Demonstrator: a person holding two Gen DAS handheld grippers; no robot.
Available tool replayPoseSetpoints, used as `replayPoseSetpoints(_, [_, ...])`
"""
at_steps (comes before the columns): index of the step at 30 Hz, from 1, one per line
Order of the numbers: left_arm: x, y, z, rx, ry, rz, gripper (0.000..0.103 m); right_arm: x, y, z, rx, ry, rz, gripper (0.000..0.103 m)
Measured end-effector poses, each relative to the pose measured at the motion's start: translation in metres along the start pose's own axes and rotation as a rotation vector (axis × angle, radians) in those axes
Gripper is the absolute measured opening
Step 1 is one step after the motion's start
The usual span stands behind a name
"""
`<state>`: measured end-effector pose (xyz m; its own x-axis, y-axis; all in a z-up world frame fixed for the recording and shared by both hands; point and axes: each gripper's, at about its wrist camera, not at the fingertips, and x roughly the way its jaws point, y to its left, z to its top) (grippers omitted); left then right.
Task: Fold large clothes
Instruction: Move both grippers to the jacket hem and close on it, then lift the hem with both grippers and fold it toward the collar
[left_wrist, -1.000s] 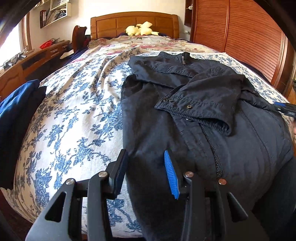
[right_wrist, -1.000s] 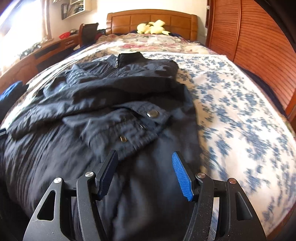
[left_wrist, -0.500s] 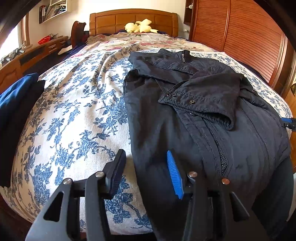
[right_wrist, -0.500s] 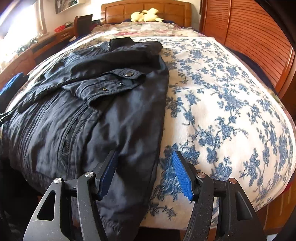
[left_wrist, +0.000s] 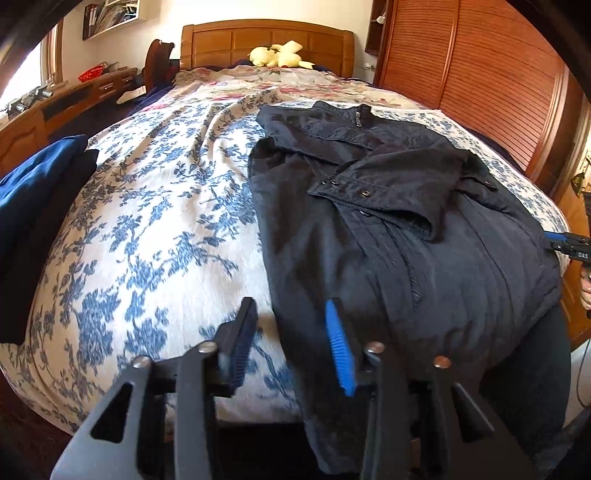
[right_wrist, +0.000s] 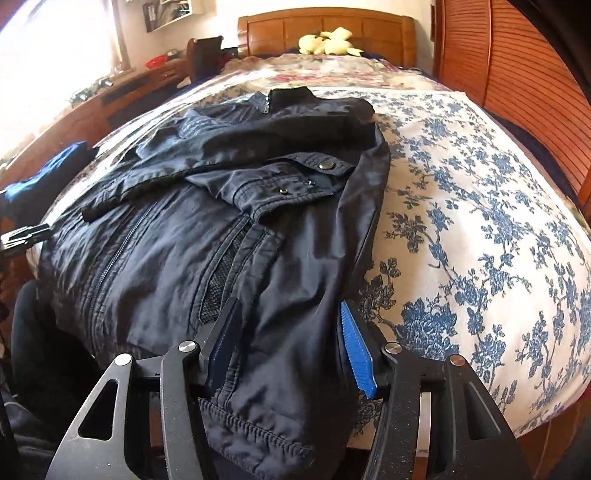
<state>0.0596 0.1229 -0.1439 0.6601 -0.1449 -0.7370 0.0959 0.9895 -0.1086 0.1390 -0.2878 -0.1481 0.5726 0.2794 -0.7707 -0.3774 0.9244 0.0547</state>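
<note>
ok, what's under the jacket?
The jacket lies on the floral bedspread, which shows on both sides of it. Its hem hangs over the bed's near edge. Anything between jacket and bedspread is covered.

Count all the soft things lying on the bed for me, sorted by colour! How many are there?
Black: 1, the jacket spread across the bedspread.
Blue: 1, the folded cloth at the bed's side edge.
Yellow: 1, the plush toy by the headboard, though it could be more than one toy bunched together.
Total: 3
</note>
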Motion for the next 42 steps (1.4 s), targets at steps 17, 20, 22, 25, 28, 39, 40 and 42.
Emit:
replayPoseSetpoints(17, [-0.002,-0.009,-0.02,0.006,0.011,-0.006,0.023,0.006,-0.006,-0.023,0.01,0.043,-0.03,0.056])
replayPoseSetpoints(20, [-0.004,-0.011,-0.024,-0.001,-0.004,-0.012,0.02,0.008,-0.004,-0.023,0.001,0.041,-0.042,0.056])
replayPoseSetpoints(22, [-0.004,-0.011,-0.025,-0.002,-0.008,-0.01,0.02,0.009,-0.003,-0.023,0.005,0.036,-0.045,0.056])
replayPoseSetpoints(25, [-0.004,-0.008,-0.023,-0.016,-0.008,-0.027,0.016,0.009,-0.003,-0.023,0.007,0.031,-0.049,0.055])
replayPoseSetpoints(28, [-0.004,-0.007,-0.021,-0.022,-0.004,-0.033,0.016,0.009,-0.002,-0.023,0.003,0.031,-0.053,0.055])
replayPoseSetpoints(39, [-0.014,-0.017,-0.011,-0.004,-0.043,-0.01,0.006,0.004,-0.004,-0.02,0.007,0.0,-0.039,0.021])
replayPoseSetpoints(40, [-0.021,-0.019,-0.006,0.001,-0.066,-0.013,0.005,0.001,-0.006,-0.017,0.01,-0.01,-0.029,0.01])
replayPoseSetpoints(42, [-0.036,-0.025,0.007,0.012,-0.113,-0.023,0.005,-0.004,-0.009,-0.011,0.027,-0.034,0.017,0.007])
